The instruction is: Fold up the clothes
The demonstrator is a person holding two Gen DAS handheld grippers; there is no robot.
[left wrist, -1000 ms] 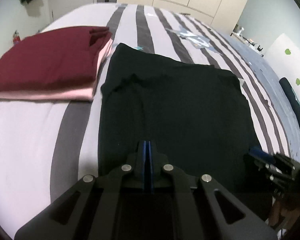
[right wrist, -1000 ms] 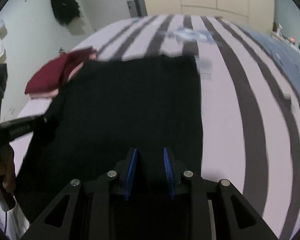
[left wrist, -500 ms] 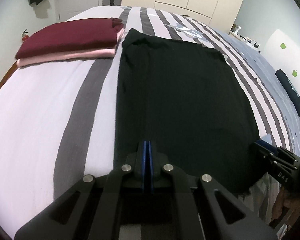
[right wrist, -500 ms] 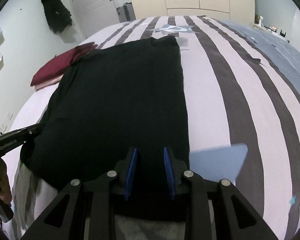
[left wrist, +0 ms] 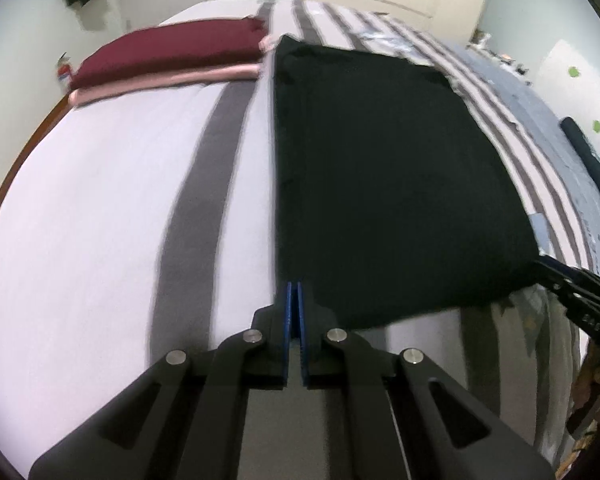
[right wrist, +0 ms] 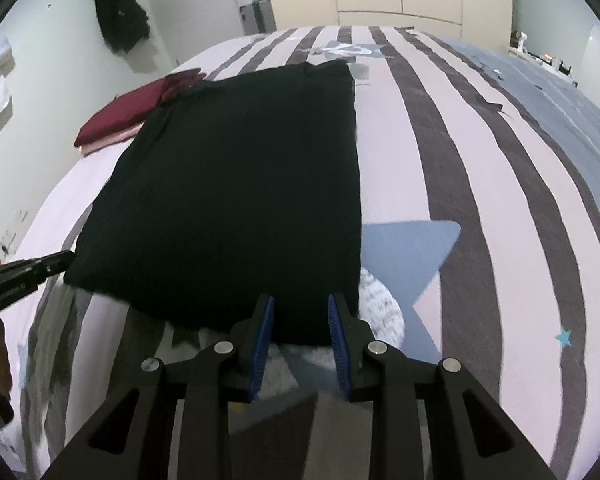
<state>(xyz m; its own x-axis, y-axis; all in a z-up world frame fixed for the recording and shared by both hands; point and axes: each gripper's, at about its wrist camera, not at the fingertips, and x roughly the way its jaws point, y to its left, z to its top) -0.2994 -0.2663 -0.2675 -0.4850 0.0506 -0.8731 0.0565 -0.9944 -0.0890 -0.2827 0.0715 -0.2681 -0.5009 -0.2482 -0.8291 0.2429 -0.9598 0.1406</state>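
- Two grippers at the near hem of the black garment (right wrist: pixel 236 184), which lies flat on the striped bed (right wrist: pixel 452 152), its far end by the maroon-and-pink folded stack (left wrist: pixel 168 56).
- Left gripper (left wrist: pixel 294 292): jaws pressed together, blue pads meeting with no gap I can see. Tips sit right at the garment's near left corner. Whether a thin edge of cloth is pinched there I cannot tell; the black fabric reaches the tips but no fold shows between the pads.
- Right gripper (right wrist: pixel 300 312): jaws narrowly parted, a clear gap between the blue pads. The near hem fills that gap in the right wrist view, close to the garment's near right corner, but the pads do not look pressed onto it. I read this as not gripping.
- From the left wrist view the right gripper (left wrist: pixel 572 292) appears at the garment's near right corner, so both tools bracket the hem.
- Judgement: step in hand is taking both near corners for a lengthwise fold toward the far end.
- To do it well: seat each corner deep between the pads before closing, take one layer pair only, avoid catching the bedsheet.
- Lift both corners evenly, keep the hem taut between them, carry it forward level, and lay it square on the far edge without dragging the lower half or nudging the stack.
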